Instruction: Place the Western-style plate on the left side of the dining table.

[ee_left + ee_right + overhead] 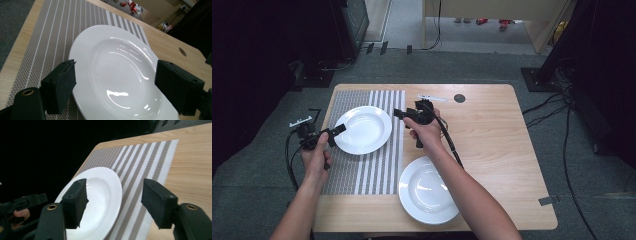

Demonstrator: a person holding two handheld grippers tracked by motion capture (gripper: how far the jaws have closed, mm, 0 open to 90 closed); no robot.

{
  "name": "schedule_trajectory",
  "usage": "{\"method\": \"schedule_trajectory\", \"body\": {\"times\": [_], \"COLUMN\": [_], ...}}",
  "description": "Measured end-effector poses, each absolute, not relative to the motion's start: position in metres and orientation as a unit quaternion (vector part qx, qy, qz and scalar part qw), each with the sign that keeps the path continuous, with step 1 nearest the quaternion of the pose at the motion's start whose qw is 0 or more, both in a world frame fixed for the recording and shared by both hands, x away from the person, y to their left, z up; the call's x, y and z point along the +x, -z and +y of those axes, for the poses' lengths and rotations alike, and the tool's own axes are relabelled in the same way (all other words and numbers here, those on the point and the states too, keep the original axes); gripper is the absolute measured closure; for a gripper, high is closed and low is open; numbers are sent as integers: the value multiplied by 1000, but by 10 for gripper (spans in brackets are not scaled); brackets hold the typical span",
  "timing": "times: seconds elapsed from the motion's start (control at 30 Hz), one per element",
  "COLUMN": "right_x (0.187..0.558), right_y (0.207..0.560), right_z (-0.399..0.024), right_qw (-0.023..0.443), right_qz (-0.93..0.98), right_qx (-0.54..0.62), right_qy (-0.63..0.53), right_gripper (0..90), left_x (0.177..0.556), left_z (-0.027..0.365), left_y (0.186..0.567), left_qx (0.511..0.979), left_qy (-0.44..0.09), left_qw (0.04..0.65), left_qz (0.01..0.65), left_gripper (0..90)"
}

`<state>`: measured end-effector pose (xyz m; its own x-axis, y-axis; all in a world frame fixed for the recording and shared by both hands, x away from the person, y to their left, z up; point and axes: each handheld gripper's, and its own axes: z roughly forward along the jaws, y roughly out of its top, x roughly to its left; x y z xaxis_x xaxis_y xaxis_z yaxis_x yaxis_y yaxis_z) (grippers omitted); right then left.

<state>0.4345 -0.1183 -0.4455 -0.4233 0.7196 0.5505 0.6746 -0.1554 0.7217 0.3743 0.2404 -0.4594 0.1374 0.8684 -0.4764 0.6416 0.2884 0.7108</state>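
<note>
Wooden table [492, 130] under me, striped placemat [362, 175] on its left side, white plate [362, 130] resting on the mat. My left gripper [340, 129] hovers at its left rim, my right gripper [398, 113] beside its right rim; both jaws parted, empty.

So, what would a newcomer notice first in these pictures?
First, the white plate lying on the striped placemat at the table's left, with the left gripper and right gripper open on either side of it, not touching. Next, a second white plate on bare wood near the front edge.
</note>
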Motion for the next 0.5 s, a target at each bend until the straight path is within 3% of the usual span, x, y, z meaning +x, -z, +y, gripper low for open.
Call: {"method": "schedule_trajectory", "body": {"times": [0.17, 0.5], "right_x": [422, 396], "right_y": [441, 438], "right_z": [-135, -175], "right_qw": [47, 89], "right_qz": [659, 677], "right_qx": [526, 512], "right_qy": [-535, -521], "right_gripper": [308, 274], "left_x": [362, 337], "left_z": [229, 213], "left_y": [451, 441], "left_qx": [605, 627], "left_qy": [-136, -161], "left_qw": [469, 462], "left_qz": [630, 606], "left_gripper": [171, 168]}}
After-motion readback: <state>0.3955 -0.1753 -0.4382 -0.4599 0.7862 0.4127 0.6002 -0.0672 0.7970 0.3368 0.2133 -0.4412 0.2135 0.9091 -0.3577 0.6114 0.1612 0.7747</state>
